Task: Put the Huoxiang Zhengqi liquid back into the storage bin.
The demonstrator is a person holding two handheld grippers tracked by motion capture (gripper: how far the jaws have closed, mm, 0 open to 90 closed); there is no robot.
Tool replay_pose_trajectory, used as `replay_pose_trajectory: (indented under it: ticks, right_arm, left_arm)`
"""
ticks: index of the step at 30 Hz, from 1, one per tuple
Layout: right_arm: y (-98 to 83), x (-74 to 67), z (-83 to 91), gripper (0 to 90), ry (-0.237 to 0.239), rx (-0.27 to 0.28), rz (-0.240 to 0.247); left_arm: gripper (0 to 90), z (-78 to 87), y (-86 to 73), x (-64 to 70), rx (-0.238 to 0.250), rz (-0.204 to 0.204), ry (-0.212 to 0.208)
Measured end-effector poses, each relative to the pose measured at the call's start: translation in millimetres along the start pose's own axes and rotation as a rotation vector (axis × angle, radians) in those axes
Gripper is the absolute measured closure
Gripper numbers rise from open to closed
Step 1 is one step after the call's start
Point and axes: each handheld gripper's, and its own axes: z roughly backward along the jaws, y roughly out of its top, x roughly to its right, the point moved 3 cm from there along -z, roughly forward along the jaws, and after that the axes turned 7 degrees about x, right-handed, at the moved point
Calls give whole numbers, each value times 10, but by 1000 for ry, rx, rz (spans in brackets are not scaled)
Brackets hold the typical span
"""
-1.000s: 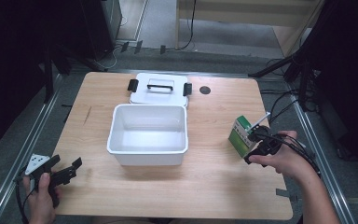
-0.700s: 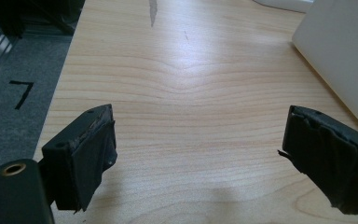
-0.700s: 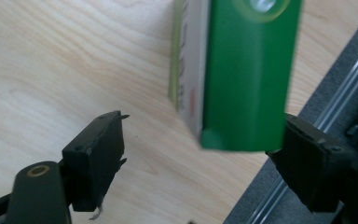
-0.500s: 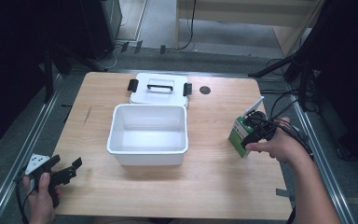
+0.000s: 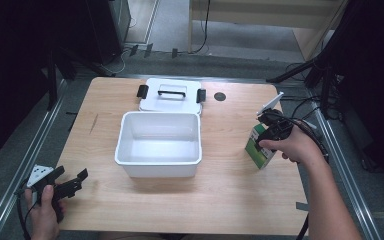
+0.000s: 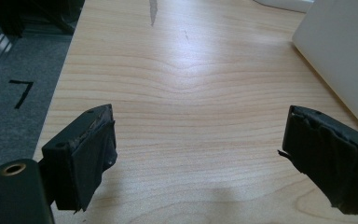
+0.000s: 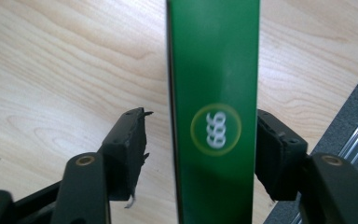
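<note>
White open bin (image 5: 158,143) at frame center in high view, on wooden table (image 5: 105,115); white lid (image 5: 170,95) w/ black handle & latches flat just behind it, toward top of frame. Small dark round spot (image 5: 220,96) on tabletop right of lid.

Green box (image 5: 259,146) standing upright at right-center, near table's right edge, well apart from bin. Right gripper (image 5: 269,131) over it from above, held by right hand (image 5: 291,146). In right gripper view, jaws spread, straddling green box (image 7: 213,107): right jaw touching box side, left jaw w/ a gap. Not pinching yet.

Left gripper (image 5: 72,182) at lower left of high view, over table's near-left corner, in left hand (image 5: 44,212). Jaws wide apart, nothing btwn, only bare wood.
</note>
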Motion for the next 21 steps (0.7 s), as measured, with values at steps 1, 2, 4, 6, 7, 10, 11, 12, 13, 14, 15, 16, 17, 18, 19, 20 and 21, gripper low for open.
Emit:
replay_pose_trajectory:
  ticks: [1, 2, 4, 6, 7, 10, 11, 12, 13, 14, 15, 16, 17, 18, 19, 20, 21]
  right_arm:
    - [0, 0, 0, 421, 0, 0, 0]
    - [13, -1, -7, 424, -2, -1, -6]
    - [36, 9, -26, 444, 0, -2, -11]
    - [57, 22, -55, 463, -12, -6, -24]
    - [62, 28, -63, 474, -14, -5, -22]
    - [76, 35, -80, 518, -26, -2, -25]
    - [80, 36, -82, 538, -21, -8, -30]
    - [81, 29, -85, 543, -12, -13, -41]
    - [83, 26, -95, 550, -4, -17, -45]
    - [85, 19, -102, 559, 1, -22, -53]
    - [88, 18, -109, 579, -3, -25, -49]
    - [92, 16, -114, 586, -3, -26, -47]
    - [92, 16, -114, 586, -3, -26, -47]
    - [95, 15, -115, 603, -7, -24, -42]
    - [98, 16, -106, 629, -17, -19, -33]
    - [95, 18, -105, 633, -16, -19, -30]
    - [95, 18, -105, 633, -16, -19, -30]
  left_arm:
    - [105, 0, 0, 0, 0, 0, 0]
    - [105, 0, 0, 0, 0, 0, 0]
    - [105, 0, 0, -1, 0, 1, -2]
    - [105, 0, 0, -2, 0, 2, -3]
    - [105, 1, 0, -2, -1, 2, -3]
    - [105, 0, 0, -2, -1, 1, -2]
    - [105, 0, 0, -2, -1, 1, -2]
    - [105, 0, 0, -2, -1, 1, -2]
    - [106, 2, 1, -1, 1, -1, -5]
    - [109, 2, 1, -1, 1, -1, -5]
    - [120, 2, 2, 0, 2, -2, -1]
    - [128, 3, 2, 1, 3, -2, 1]
    - [129, 3, 2, 1, 3, -2, 1]
    - [129, 3, 2, 1, 3, -2, 0]
    - [129, 4, 2, 0, 3, -2, -1]
    - [130, 4, 2, 0, 2, -1, -1]
    - [130, 4, 2, 0, 2, -1, -1]
